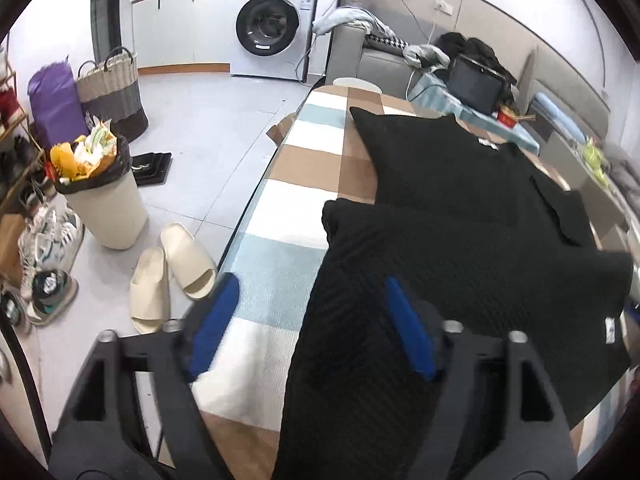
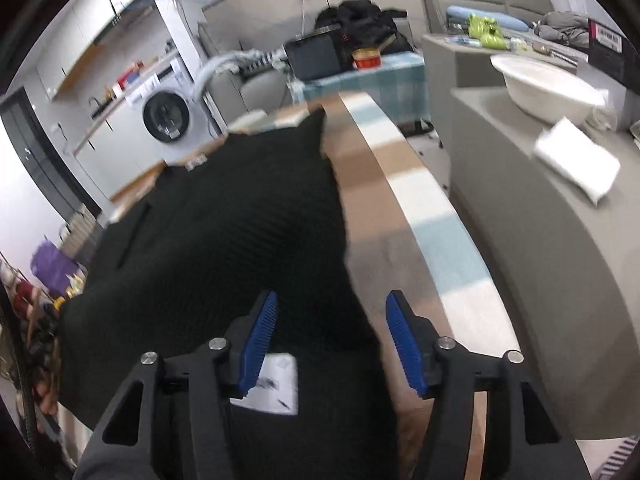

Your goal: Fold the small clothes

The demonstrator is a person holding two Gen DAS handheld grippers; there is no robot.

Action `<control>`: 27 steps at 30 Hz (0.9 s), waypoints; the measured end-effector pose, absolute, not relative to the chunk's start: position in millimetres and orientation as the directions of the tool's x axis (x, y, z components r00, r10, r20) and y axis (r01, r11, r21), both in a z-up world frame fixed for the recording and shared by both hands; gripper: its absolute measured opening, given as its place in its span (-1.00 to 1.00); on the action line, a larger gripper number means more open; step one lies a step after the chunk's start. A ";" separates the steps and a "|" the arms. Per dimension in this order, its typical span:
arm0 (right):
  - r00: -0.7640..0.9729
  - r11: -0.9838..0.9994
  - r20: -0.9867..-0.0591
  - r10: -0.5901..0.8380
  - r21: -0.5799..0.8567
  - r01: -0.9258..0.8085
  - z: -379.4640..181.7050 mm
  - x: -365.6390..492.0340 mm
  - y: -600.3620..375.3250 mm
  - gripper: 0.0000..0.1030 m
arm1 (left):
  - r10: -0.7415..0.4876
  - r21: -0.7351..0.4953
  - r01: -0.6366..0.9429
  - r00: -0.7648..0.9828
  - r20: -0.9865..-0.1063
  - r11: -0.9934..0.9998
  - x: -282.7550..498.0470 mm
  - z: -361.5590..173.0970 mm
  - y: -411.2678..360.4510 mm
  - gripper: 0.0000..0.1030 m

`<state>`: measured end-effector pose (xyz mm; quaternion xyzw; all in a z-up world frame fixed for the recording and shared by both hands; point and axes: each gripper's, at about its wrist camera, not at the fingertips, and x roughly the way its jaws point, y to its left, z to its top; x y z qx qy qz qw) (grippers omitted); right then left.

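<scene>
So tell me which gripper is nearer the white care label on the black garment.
Right. The right gripper is open directly over the care label; the left gripper straddles the black garment's opposite edge.

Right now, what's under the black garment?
The black garment lies on a checked cloth of brown, white and pale blue squares covering the table. What the table surface beneath looks like is hidden.

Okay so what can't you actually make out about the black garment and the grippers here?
- Left wrist view: the black garment covers the gap of the left hand-held gripper; any contact with it is hidden.
- Right wrist view: the white label print is blurred, unreadable.
- Both views: the garment's near edge is cut off by the frame.
</scene>
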<state>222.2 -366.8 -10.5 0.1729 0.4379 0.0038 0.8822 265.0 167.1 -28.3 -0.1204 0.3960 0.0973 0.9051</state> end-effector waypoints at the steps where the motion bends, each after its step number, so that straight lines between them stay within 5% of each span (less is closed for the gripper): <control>1: 0.610 0.943 -0.776 0.163 0.305 0.136 -14.4 225.9 -368.3 0.13 | 0.061 -0.150 -0.259 0.659 -0.749 0.954 268.7 -31.5 168.0 0.44; 5: 0.581 0.944 -0.799 0.152 0.291 0.154 -27.9 248.1 -367.4 0.19 | 0.051 -0.117 -0.221 0.631 -0.774 0.968 292.9 -44.6 156.9 0.24; 7: 0.574 0.944 -0.801 0.169 0.299 0.138 -31.3 259.6 -359.3 0.19 | 0.015 -0.119 -0.179 0.610 -0.792 0.977 307.2 -52.5 146.7 -0.26; 8: 0.565 0.949 -0.807 0.173 0.289 0.122 -32.0 269.2 -353.5 0.18 | 0.006 -0.122 -0.170 0.607 -0.795 0.978 311.1 -54.7 140.4 -0.31; 11: 0.553 0.970 -0.819 0.157 0.233 0.069 -32.0 280.1 -336.7 0.12 | 0.025 -0.088 -0.153 0.614 -0.789 0.984 323.0 -59.9 126.2 -0.41; 18: 0.532 0.979 -0.835 0.142 0.199 0.050 -34.6 275.8 -324.2 -0.40 | 0.045 0.002 -0.071 0.615 -0.787 0.997 309.0 -60.9 101.8 -0.62; 27: 0.511 0.972 -0.839 0.187 0.235 0.031 -28.9 204.1 -320.5 -0.42 | 0.027 0.000 -0.045 0.596 -0.802 0.999 227.5 -54.8 108.0 -0.58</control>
